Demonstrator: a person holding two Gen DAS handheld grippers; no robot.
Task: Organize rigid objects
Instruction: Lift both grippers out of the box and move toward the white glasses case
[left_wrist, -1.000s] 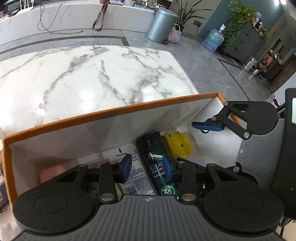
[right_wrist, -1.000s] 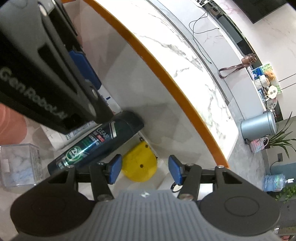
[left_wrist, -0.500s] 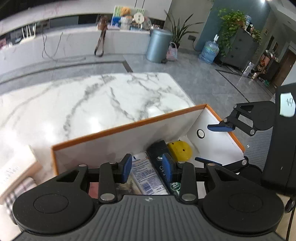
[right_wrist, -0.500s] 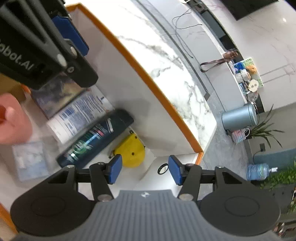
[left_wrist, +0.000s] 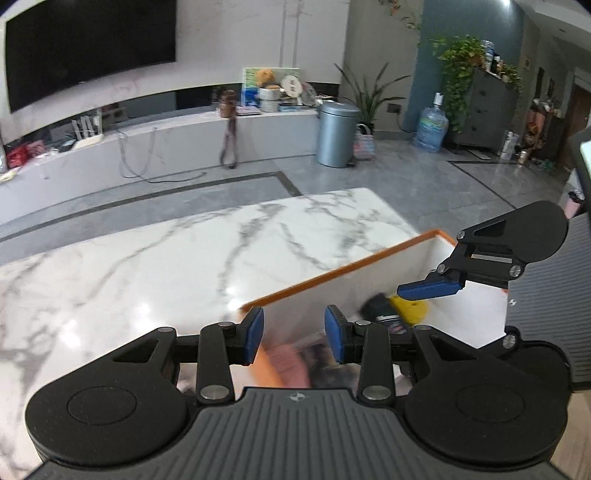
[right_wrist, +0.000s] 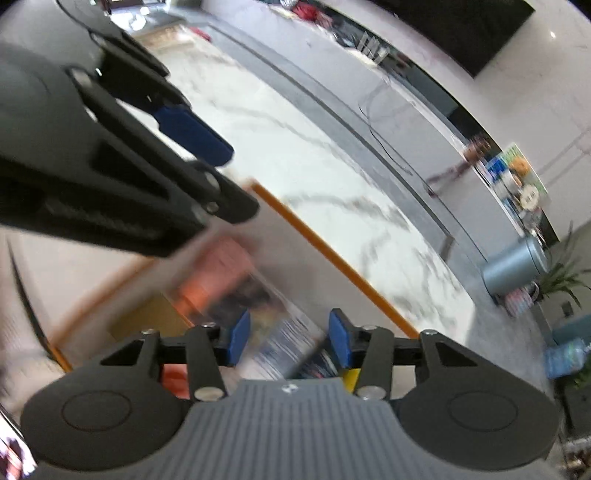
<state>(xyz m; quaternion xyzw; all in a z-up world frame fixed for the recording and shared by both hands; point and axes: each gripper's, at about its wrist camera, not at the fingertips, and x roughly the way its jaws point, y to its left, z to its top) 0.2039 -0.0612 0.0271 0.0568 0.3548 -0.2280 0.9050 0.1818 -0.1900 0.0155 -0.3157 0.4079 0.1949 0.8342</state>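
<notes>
Plainly, nothing is held by either hand-held gripper. The left hand-held gripper (left_wrist: 294, 334) is seen with its blue pads apart and only blurred box contents far below the gap. The jaws of the right hand-held gripper (right_wrist: 289, 336) are closing, yet no thing is pressed between the pads; the striped tube (right_wrist: 286, 341) seen through the gap lies below, inside the box (left_wrist: 332, 273).

The task's things are found beneath and ahead of the fingers, all in that orange-rimmed box on the counter (left_wrist: 184, 258): a dark bottle (left_wrist: 380, 312), a yellow piece (left_wrist: 412, 308) just beside it, a pink thing (left_wrist: 286, 363) nearer the left pads.

Trouble is judged likely from crowding. The two tools are close together over the box, and a knock between them, or against the orange rim, could be caused by any hasty swing. A jaw shut on air would need reopening before the next pick.

From the left wrist, the dark bottle, the yellow piece and the open counter beyond the box are shown. From the right wrist, the tube is given, and the left tool from the side, though much is smeared by blur.
</notes>
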